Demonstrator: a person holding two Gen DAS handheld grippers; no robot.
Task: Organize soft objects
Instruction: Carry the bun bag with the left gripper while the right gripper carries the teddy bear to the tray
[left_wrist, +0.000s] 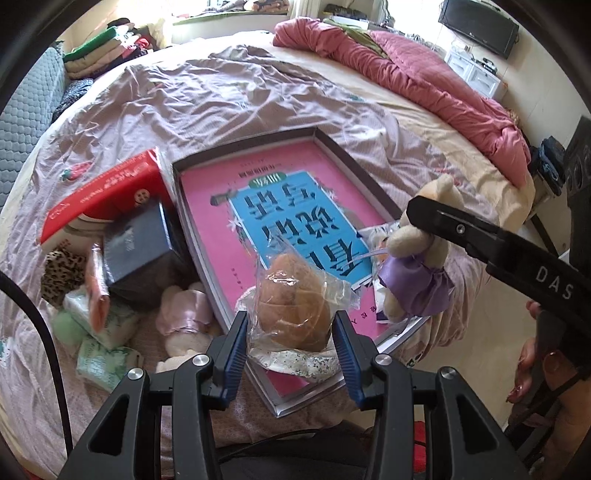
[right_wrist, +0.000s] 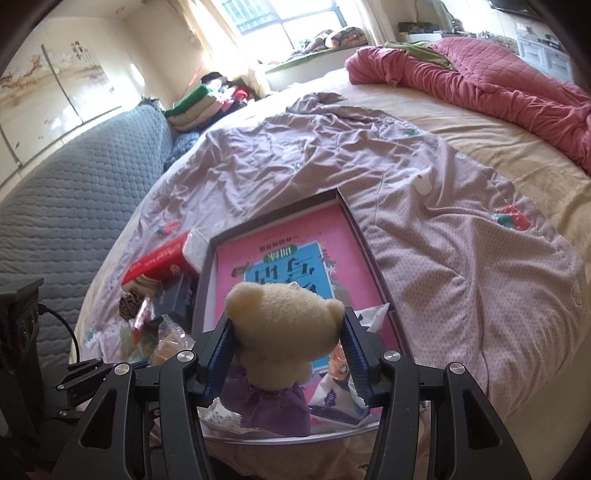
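Note:
My left gripper (left_wrist: 291, 332) is shut on a bread roll in a clear plastic bag (left_wrist: 295, 306), held over the near end of a shallow box tray (left_wrist: 332, 147) with a pink and blue printed bottom. My right gripper (right_wrist: 288, 339) is shut on a cream teddy bear in a purple dress (right_wrist: 284, 325), held over the same tray (right_wrist: 347, 210). The bear (left_wrist: 417, 258) and the right gripper's finger also show in the left wrist view. A small white snack packet (right_wrist: 332, 395) lies in the tray's near corner.
Left of the tray lie a red box (left_wrist: 107, 195), a dark blue box (left_wrist: 140, 247), a leopard-print item (left_wrist: 61, 269), green tissue packs (left_wrist: 99, 332) and a pink plush (left_wrist: 184, 314). A red quilt (left_wrist: 424, 74) lies at the bed's far side. A grey sofa (right_wrist: 74, 206) stands on the left.

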